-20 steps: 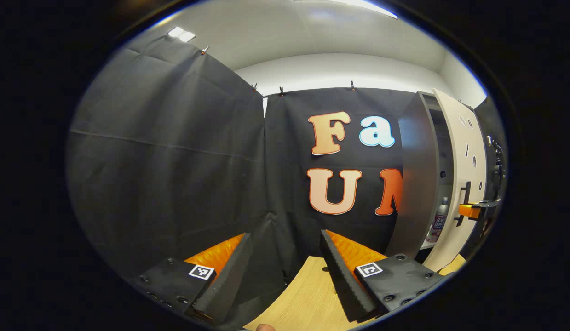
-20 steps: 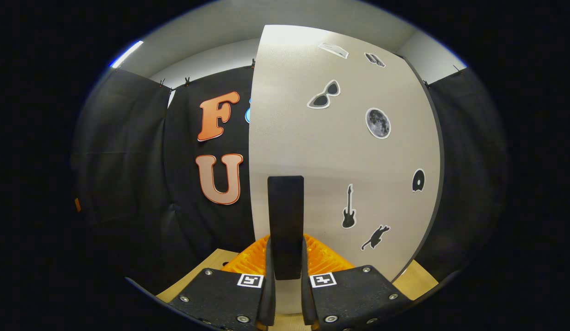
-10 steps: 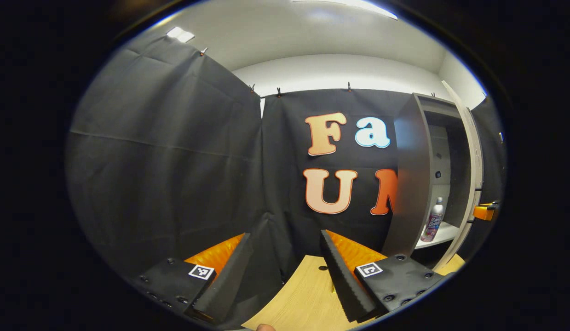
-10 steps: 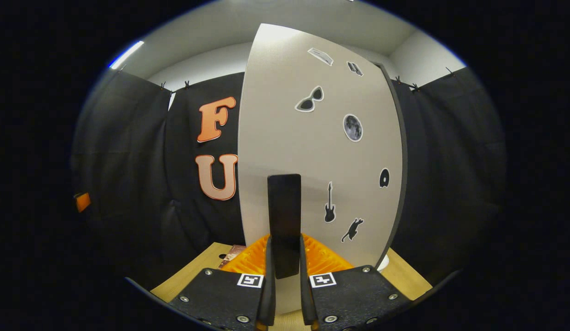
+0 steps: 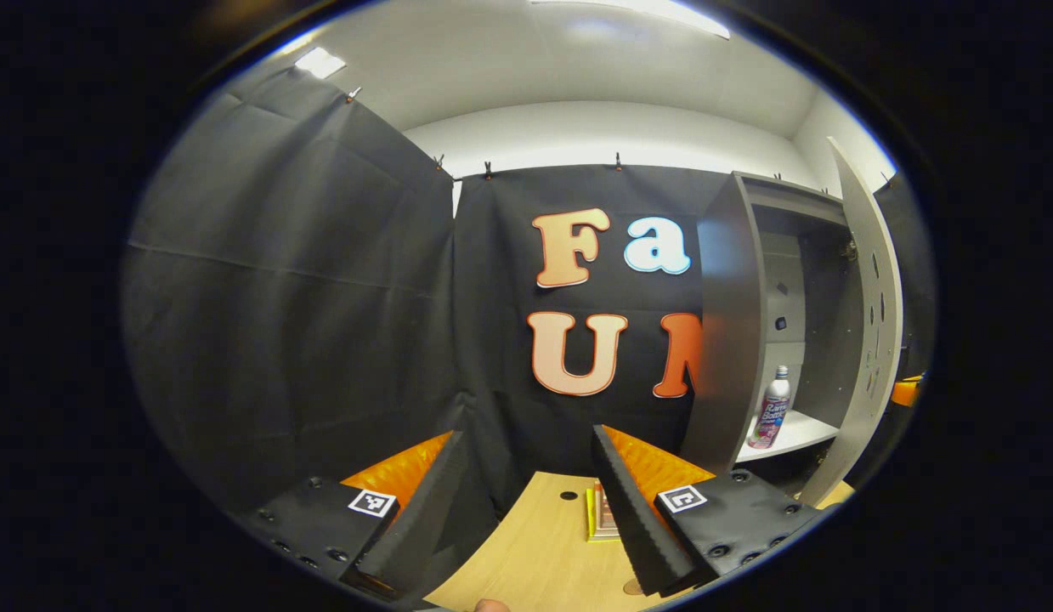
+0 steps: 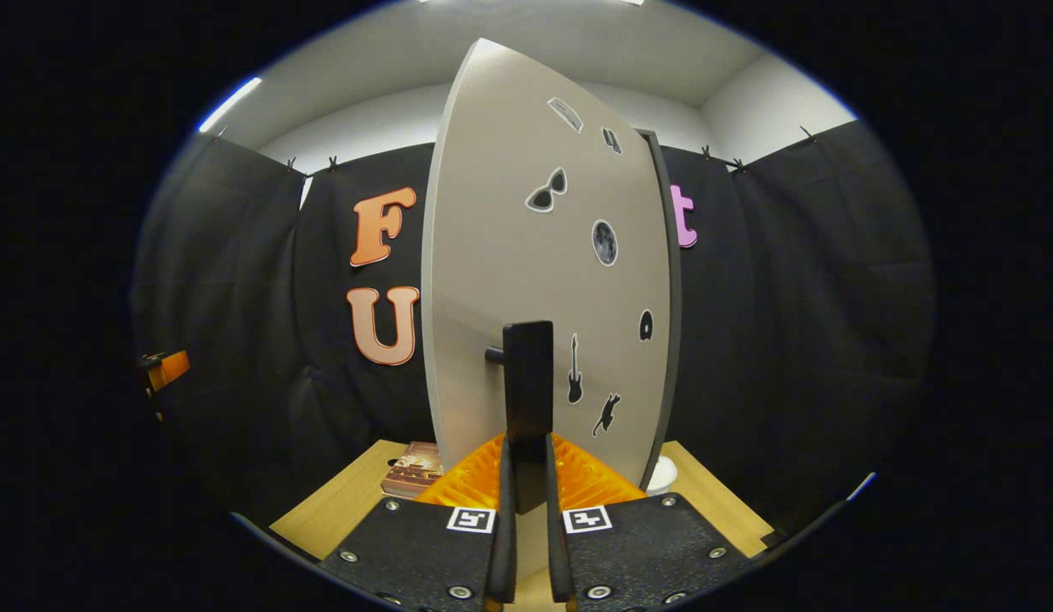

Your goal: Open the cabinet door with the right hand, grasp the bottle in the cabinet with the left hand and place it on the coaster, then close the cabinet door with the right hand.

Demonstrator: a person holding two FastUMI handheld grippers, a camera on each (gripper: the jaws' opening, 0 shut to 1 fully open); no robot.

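The right gripper point(image 6: 526, 544) is clenched on the door's black handle point(image 6: 528, 391), both fingers pressing its lower end, with the door point(image 6: 509, 255) swung wide. The left gripper point(image 5: 526, 501) is released, jaws spread, hanging over the table point(image 5: 534, 552) well apart from the cabinet point(image 5: 730, 323). The bottle point(image 5: 771, 410) stands upright on the cabinet's shelf point(image 5: 798, 433), near its front edge. It looks like a slim, light plastic bottle with a smooth label, likely slippery and easy to tip; a hold around the mid-body, below the neck, seems safest.
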